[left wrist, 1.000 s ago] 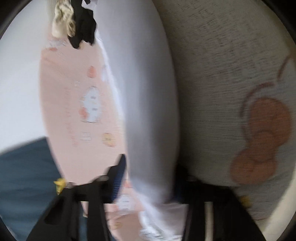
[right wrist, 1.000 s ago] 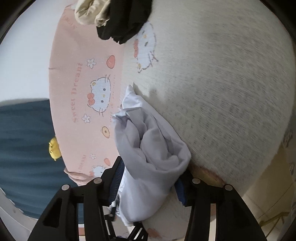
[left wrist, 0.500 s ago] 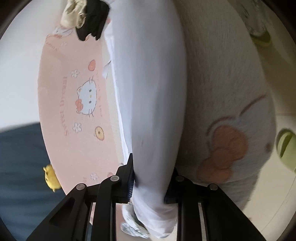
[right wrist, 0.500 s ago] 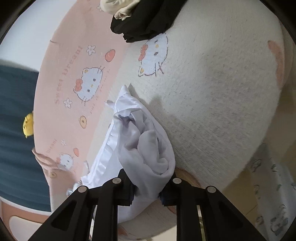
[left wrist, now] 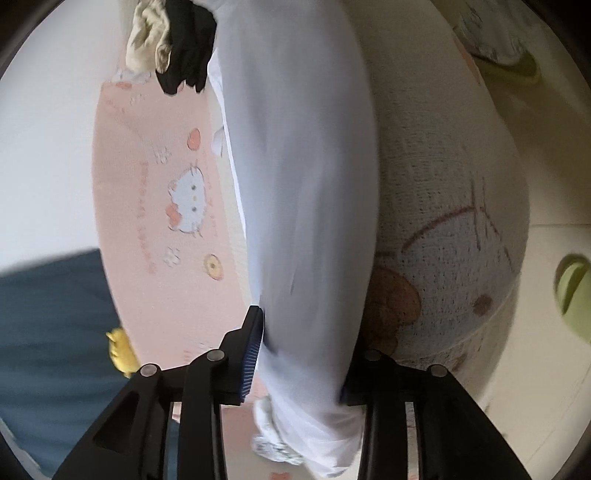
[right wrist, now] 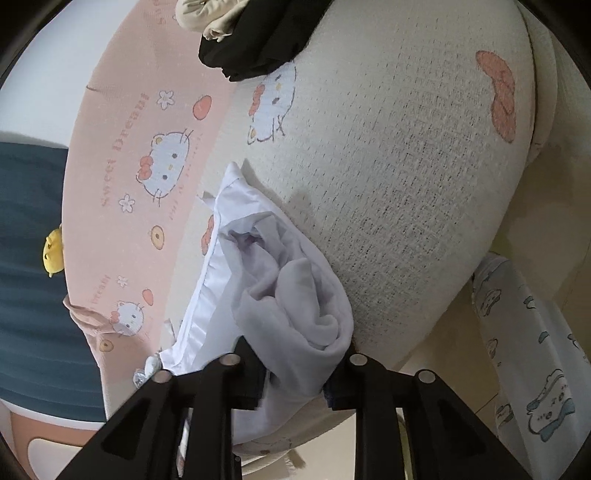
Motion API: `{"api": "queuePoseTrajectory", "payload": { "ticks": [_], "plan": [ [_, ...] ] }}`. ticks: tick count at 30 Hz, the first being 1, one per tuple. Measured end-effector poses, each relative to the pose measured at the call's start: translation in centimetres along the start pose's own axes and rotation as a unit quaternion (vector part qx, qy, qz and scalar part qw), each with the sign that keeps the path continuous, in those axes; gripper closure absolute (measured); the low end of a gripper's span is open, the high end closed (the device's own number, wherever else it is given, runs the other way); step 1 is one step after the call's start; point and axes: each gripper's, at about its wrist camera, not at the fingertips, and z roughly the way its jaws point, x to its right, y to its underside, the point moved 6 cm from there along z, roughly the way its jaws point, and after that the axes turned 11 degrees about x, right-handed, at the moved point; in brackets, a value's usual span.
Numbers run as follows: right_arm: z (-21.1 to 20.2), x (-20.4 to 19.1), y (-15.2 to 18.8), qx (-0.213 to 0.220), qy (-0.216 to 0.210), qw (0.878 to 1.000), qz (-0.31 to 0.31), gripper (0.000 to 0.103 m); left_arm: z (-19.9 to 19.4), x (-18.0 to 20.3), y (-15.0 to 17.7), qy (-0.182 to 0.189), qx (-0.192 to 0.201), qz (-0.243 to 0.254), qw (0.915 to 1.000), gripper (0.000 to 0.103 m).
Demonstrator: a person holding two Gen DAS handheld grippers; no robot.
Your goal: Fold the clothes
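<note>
My left gripper (left wrist: pixel 303 354) has its jaws clamped on the white garment (left wrist: pixel 295 184), stretched long above the bed (left wrist: pixel 461 229). My right gripper (right wrist: pixel 295 373) grips the same garment's bunched end (right wrist: pixel 291 295) near the bed's pink border. A black and beige clothes pile (right wrist: pixel 251 33) sits at the far edge.

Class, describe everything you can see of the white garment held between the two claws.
The white garment looks like thin, soft, smooth fabric, pale with a faint lilac cast. In the right wrist view it is bunched in loose folds, with a flat hemmed edge at its left side. In the left wrist view it stretches away as one long band. It lies on the cartoon-cat blanket. The left claw and the right claw are each shut on it.
</note>
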Motion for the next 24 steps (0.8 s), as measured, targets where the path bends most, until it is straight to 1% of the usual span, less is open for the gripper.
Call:
{"api": "queuePoseTrajectory", "payload": {
  "ticks": [2, 3, 5, 6, 7, 9, 11, 13, 15, 17, 18, 19, 20, 21, 22, 24],
  "plan": [
    [-0.4, -0.1, 0.1, -0.002, 0.001, 1.0, -0.028, 0.066, -0.2, -0.6, -0.6, 0.009, -0.005, -0.019, 0.9998, 0.07],
    [-0.6, -0.2, 0.1, -0.001, 0.007, 0.999, -0.047, 0.063, -0.3, -1.1, -0.9, 0.02, -0.01, -0.034, 0.9992, 0.069],
    [-1.4, -0.2, 0.2, 0.005, 0.032, 0.996, -0.085, 0.042, -0.4, -2.0, -1.5, 0.042, -0.02, -0.067, 0.9967, 0.069],
    [-1.7, -0.2, 0.2, 0.01, 0.043, 0.994, -0.099, 0.037, -0.6, -2.3, -1.7, 0.051, -0.023, -0.079, 0.9953, 0.069],
    [-1.8, -0.3, 0.1, 0.013, 0.047, 0.993, -0.11, 0.035, -0.7, -2.7, -2.0, 0.057, -0.027, -0.09, 0.9939, 0.069],
    [-2.2, -0.4, -0.1, 0.017, 0.049, 0.991, -0.124, 0.035, -1.1, -3.5, -2.5, 0.069, -0.033, -0.113, 0.9906, 0.069],
    [-2.3, -0.4, -0.3, 0.016, 0.046, 0.991, -0.124, 0.034, -1.4, -4.3, -3.2, 0.084, -0.04, -0.138, 0.986, 0.069],
    [-2.3, -0.2, -0.7, 0.015, 0.048, 0.991, -0.122, 0.034, -0.8, -4.0, 0.5, 0.107, -0.045, -0.173, 0.9781, 0.069],
    [-2.2, -0.1, -1.3, 0.021, 0.052, 0.991, -0.118, 0.034, -4.9, 0.5, 7.3, 0.126, -0.044, -0.206, 0.9694, 0.069],
    [-2.6, -0.1, -1.8, 0.03, 0.052, 0.992, -0.112, 0.034, -5.3, -0.6, 8.0, 0.145, -0.039, -0.238, 0.9595, 0.069],
    [-2.6, -0.3, -2.2, 0.035, 0.049, 0.992, -0.108, 0.034, -3.2, -1.6, 7.5, 0.151, -0.038, -0.25, 0.9557, 0.069],
    [-2.7, -0.5, -2.6, 0.04, 0.046, 0.993, -0.105, 0.034, -4.2, -1.5, 7.1, 0.154, -0.038, -0.263, 0.9519, 0.069],
    [-2.9, -0.7, -3.1, 0.044, 0.043, 0.993, -0.104, 0.034, -6.8, -0.4, 7.4, 0.154, -0.037, -0.275, 0.9483, 0.069],
    [-3.1, -1.1, -3.5, 0.046, 0.039, 0.992, -0.107, 0.034, -7.5, -0.4, 9.3, 0.151, -0.035, -0.289, 0.9446, 0.069],
    [-3.3, -1.7, -4.0, 0.047, 0.035, 0.992, -0.113, 0.034, -9.5, 0.7, 10.7, 0.146, -0.034, -0.303, 0.9412, 0.069],
    [-3.2, -3.6, -5.2, 0.052, 0.024, 0.988, -0.143, 0.034, -8.8, -0.1, 10.4, 0.138, -0.031, -0.334, 0.932, 0.069]
  ]
}}
